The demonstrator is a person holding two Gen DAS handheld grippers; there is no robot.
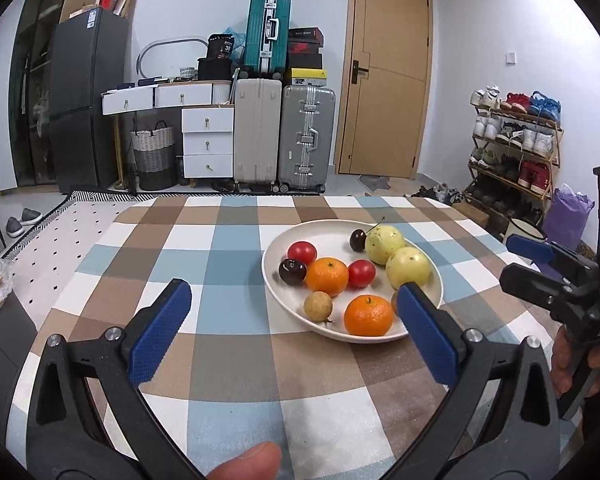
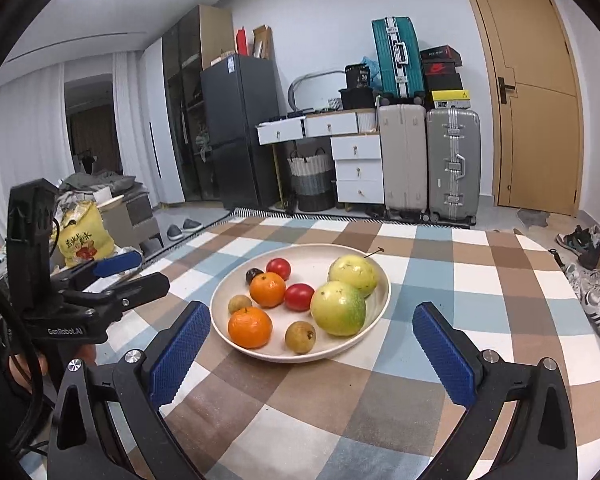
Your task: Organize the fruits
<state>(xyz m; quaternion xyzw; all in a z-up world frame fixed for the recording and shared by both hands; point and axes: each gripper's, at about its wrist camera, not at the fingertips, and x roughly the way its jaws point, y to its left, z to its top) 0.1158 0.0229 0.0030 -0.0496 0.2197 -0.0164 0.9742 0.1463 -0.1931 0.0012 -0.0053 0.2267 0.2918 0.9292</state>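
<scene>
Since we held both the left gripper (image 1: pixel 294 332) and right gripper (image 2: pixel 312 350) spread empty, oranges (image 2: pixel 250 327) could roll off the plate (image 2: pixel 364 332) if nudged.

In the left wrist view, a blue finger pad (image 1: pixel 426 336) hides most of a small brown fruit (image 1: pixel 394 302) at the plate's (image 1: pixel 272 280) near-right rim. From the right wrist view, the rear orange (image 2: pixel 267 289) partly covers a dark cherry (image 2: pixel 254 275), and the second cherry sits hidden behind the pale fruit (image 2: pixel 354 274).

Left tongs (image 1: pixel 296 332) agape, right tongs (image 2: pixel 312 350) agape, both empty
</scene>
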